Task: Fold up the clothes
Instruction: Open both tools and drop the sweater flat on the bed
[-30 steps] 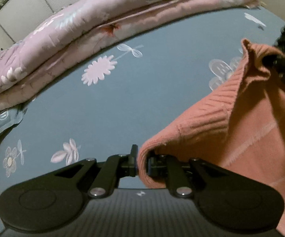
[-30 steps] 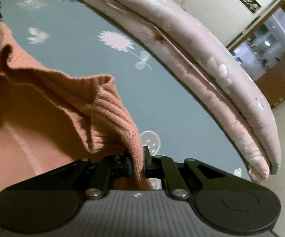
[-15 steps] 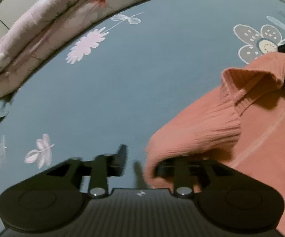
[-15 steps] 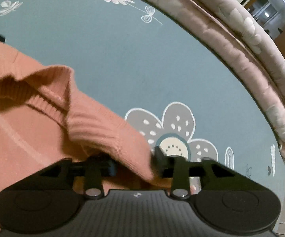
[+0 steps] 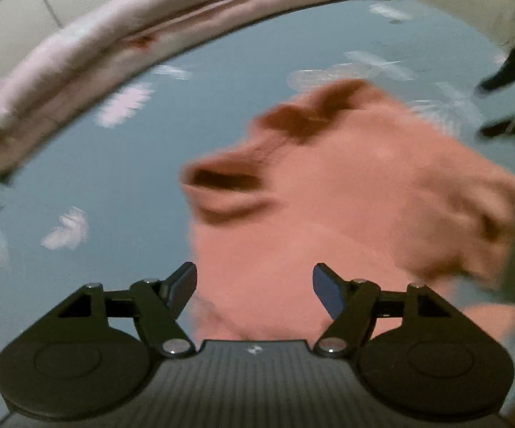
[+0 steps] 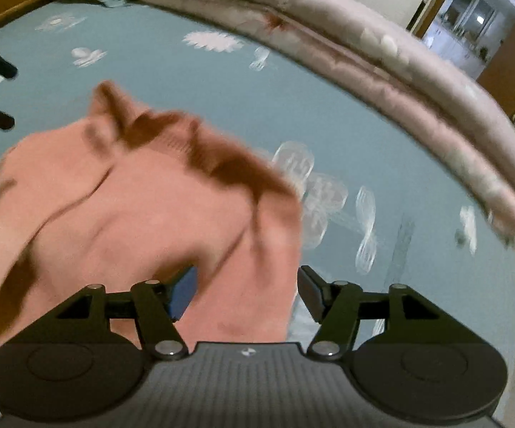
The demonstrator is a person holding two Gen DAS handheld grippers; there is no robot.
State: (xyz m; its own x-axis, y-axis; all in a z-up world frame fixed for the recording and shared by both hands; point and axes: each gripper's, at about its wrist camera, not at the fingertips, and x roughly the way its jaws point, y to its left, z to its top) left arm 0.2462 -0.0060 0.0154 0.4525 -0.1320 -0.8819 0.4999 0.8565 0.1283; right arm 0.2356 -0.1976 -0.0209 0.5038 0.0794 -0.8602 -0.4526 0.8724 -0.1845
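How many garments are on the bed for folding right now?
1. The salmon-pink knit sweater lies rumpled on the blue floral bedsheet, ahead of both grippers. The pink quilt behind is bedding; anything beneath stays hidden.

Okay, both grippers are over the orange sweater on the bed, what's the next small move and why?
Probably back both off. The left gripper and right gripper are opening with nothing pinched, and the orange sweater lies bunched on the blue sheet, needing a fresh grip.

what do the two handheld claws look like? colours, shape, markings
Both match. The left claw and right claw are matte black plastic: a ribbed grey-black body with a small white logo, two round disc housings, angled linkage arms with silver pivot screws, and blue-faced flat finger pads. No cables, hands or sleeves are in view.
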